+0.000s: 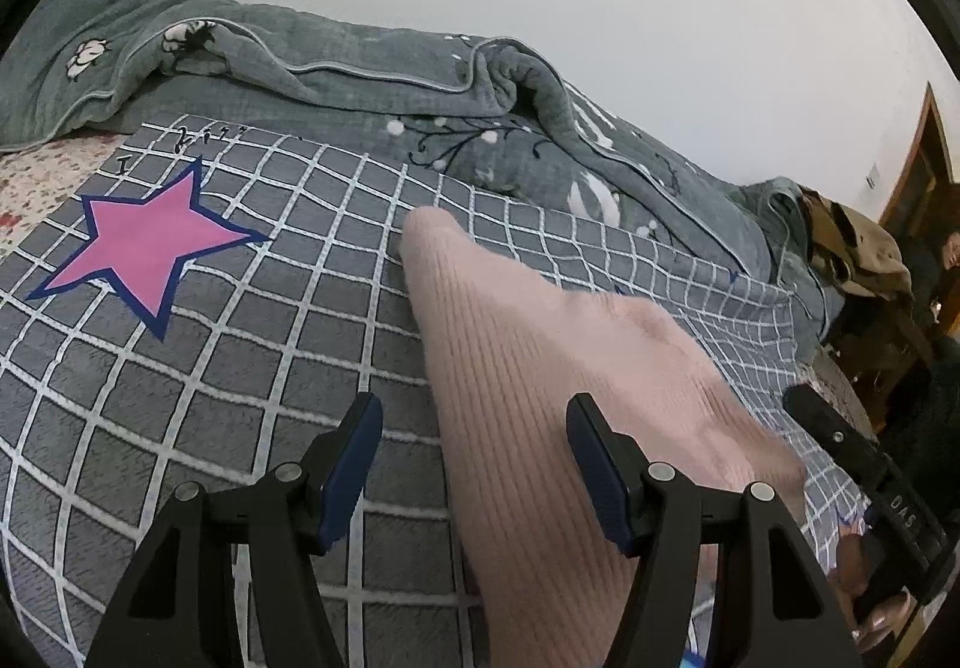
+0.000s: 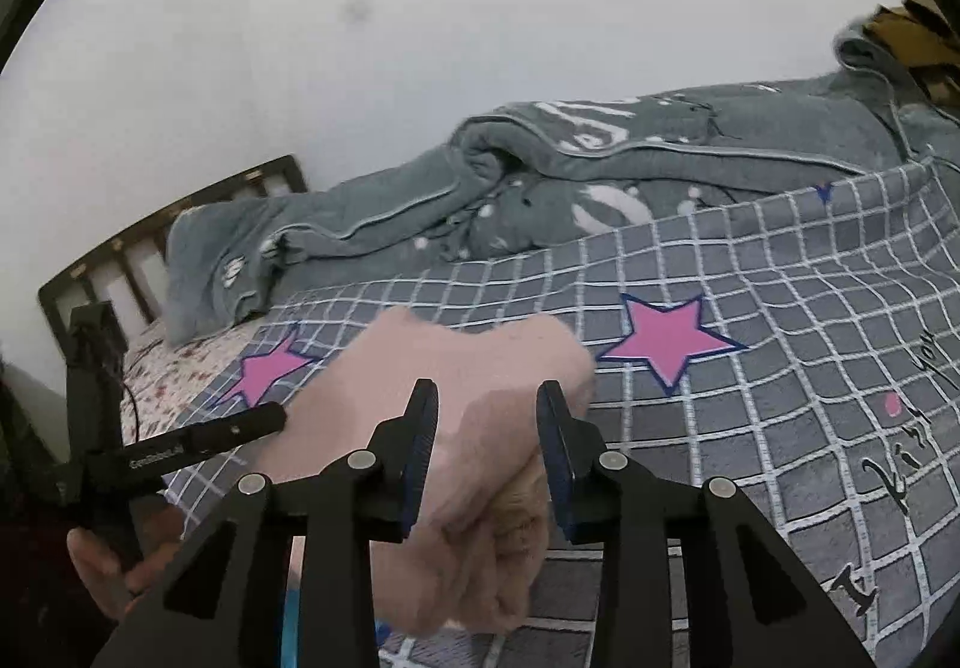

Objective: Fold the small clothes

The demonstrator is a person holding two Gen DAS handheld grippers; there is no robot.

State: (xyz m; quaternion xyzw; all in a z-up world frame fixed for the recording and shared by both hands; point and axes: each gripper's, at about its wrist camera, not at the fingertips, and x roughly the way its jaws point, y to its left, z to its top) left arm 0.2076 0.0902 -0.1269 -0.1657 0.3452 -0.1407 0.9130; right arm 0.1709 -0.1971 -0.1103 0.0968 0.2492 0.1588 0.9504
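While pink ribbed knit garment point(image 1: 540, 368) lies on grey checked star-print blanket point(image 1: 240, 368) | left tongs point(image 1: 474, 416) released | right tongs point(image 2: 486, 404) released above it

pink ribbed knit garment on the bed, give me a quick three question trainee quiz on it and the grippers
1. True or false: the left gripper is clamped shut on the pink ribbed knit garment.
2. Multiple choice: what does the garment lie on? A) a bare wooden table B) a grey blanket with a white grid and pink stars C) a white tiled floor
3. Fill in: behind the grid blanket lies a rumpled ____-coloured quilt with white prints.

Key:
1. False. Its jaws stand apart, and the garment runs between them.
2. B. The right gripper also stands open over the garment there.
3. Grey-green.
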